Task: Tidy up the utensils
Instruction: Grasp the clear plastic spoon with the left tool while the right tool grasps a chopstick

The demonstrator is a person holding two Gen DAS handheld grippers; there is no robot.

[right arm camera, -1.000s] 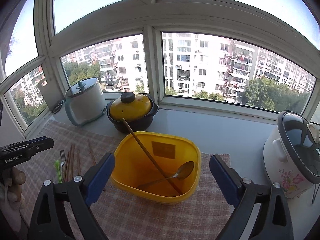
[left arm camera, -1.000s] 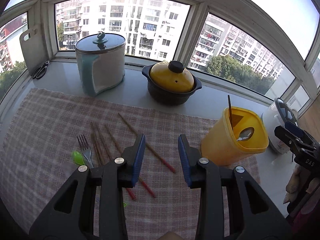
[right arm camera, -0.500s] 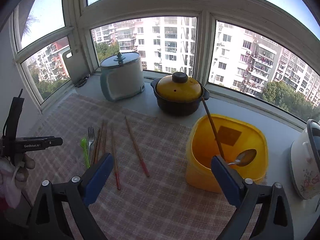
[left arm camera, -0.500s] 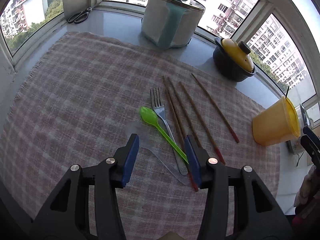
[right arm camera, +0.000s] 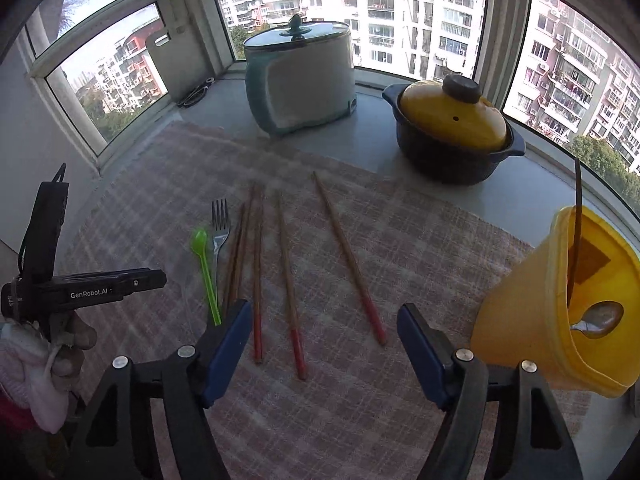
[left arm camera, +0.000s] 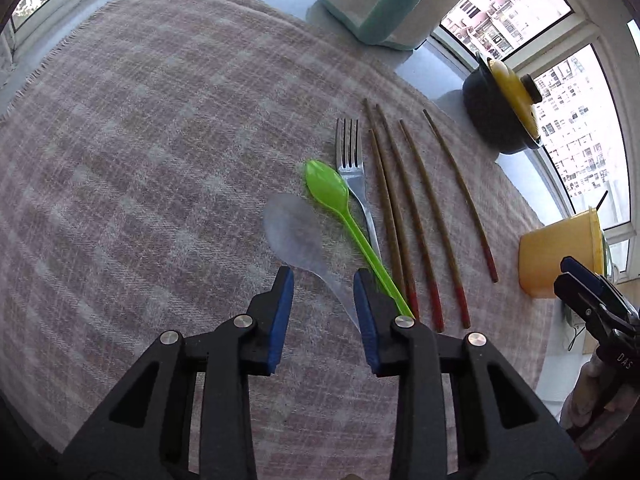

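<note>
Clear spoon (left arm camera: 296, 236) (left wrist view only) between left gripper (left arm camera: 323, 280) fingers.

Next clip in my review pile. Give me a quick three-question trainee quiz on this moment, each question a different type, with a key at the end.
1. True or false: the left gripper is shut on the green spoon.
2. Which utensil's handle lies between the left gripper's open fingers?
A. the fork
B. the clear plastic spoon
C. a chopstick
3. Fill in: inside the yellow container there are a metal spoon and one ____.

Key:
1. False; it is open and holds nothing.
2. B
3. chopstick
</note>
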